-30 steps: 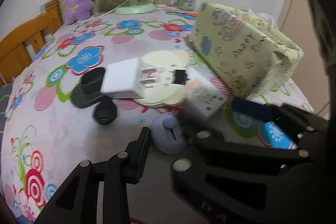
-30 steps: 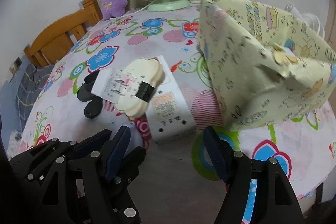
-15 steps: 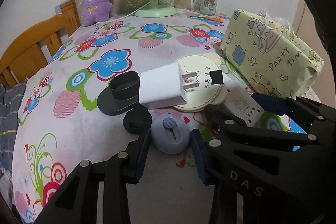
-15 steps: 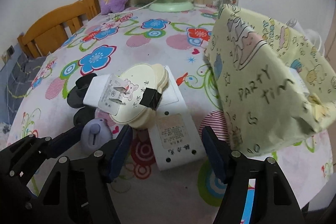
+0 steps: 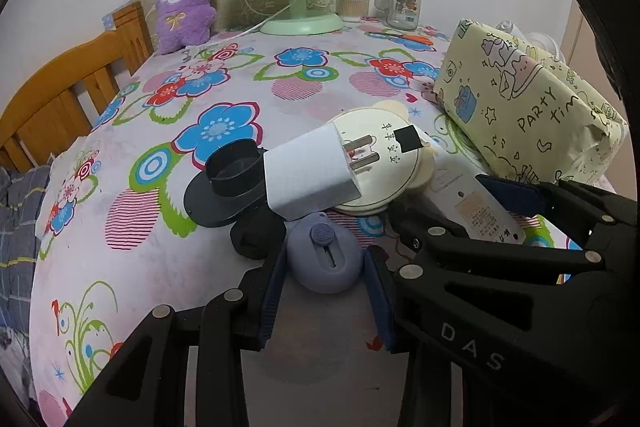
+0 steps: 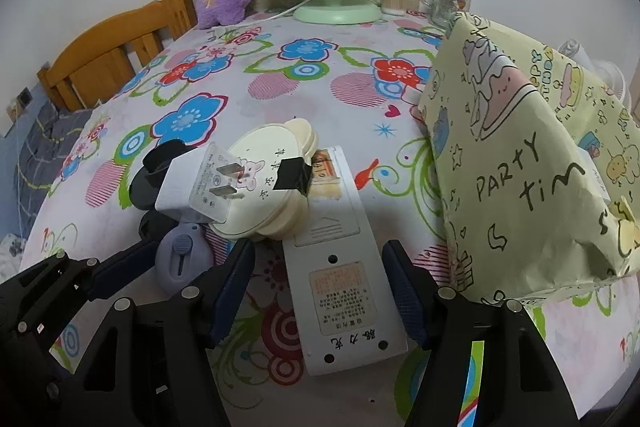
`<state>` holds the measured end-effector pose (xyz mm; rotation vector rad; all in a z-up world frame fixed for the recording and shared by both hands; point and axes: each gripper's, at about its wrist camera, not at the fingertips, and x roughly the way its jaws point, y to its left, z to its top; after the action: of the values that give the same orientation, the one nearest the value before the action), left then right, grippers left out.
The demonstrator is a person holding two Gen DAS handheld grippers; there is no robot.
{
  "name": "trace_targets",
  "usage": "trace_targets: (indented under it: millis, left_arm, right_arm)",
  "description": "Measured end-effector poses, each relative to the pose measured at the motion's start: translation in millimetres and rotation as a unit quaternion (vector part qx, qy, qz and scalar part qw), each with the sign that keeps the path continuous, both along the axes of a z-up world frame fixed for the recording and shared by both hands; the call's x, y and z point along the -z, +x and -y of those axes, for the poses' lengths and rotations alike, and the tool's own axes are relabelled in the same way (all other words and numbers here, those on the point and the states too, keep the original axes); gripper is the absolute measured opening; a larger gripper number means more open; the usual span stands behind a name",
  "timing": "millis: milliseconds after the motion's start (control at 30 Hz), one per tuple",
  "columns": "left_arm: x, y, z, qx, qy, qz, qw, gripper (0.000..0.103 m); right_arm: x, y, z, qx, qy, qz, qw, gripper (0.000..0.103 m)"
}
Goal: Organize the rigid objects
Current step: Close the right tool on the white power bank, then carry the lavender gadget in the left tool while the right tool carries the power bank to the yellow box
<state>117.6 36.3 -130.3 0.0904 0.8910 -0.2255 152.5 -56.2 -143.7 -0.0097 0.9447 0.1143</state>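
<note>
At the lower centre of the left wrist view, my left gripper had its jaws nearly pressed together around a small lilac gadget with a round slider knob, the pads at or just off its sides; I could not tell whether they truly pinched it. It looked like light, hard, smooth plastic, rounded enough to squirt out, so I judged its widest flanks the best hold. In the right wrist view my right gripper was closing its jaws over a long white power strip lying face down at lower centre, the pads not yet touching its edges. The strip seemed stiff and moderately heavy; its far end lay under a cream disc that also bore a white plug, so lifting could tip those. A wrapped box stood at the right.
</note>
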Motion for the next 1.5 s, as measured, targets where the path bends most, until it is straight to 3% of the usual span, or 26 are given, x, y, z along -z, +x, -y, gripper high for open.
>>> trace_targets:
  millis: [133, 333, 767, 1133, 1500]
  left_arm:
    - [1, 0, -1, -0.004, 0.001, 0.001, 1.0000, 0.041]
    - [1, -2, 7, -0.003, 0.015, 0.009, 0.9998, 0.041]
    - [0, -24, 12, -0.003, -0.015, -0.008, 0.9999, 0.040]
    - [-7, -49, 21, 0.003, -0.021, -0.001, 0.9998, 0.040]
    - [-24, -65, 21, -0.009, -0.020, 0.017, 0.9996, 0.040]
  right_arm:
    - [2, 1, 1, 0.007, 0.006, -0.010, 1.000, 0.067]
    - [0, -6, 1, -0.005, 0.006, -0.008, 1.000, 0.048]
    - [-3, -28, 12, -0.002, 0.022, -0.013, 1.000, 0.047]
    - [-10, -57, 28, 0.007, 0.045, -0.010, 0.999, 0.047]
    - [-29, -77, 26, 0.007, 0.031, 0.019, 0.999, 0.047]
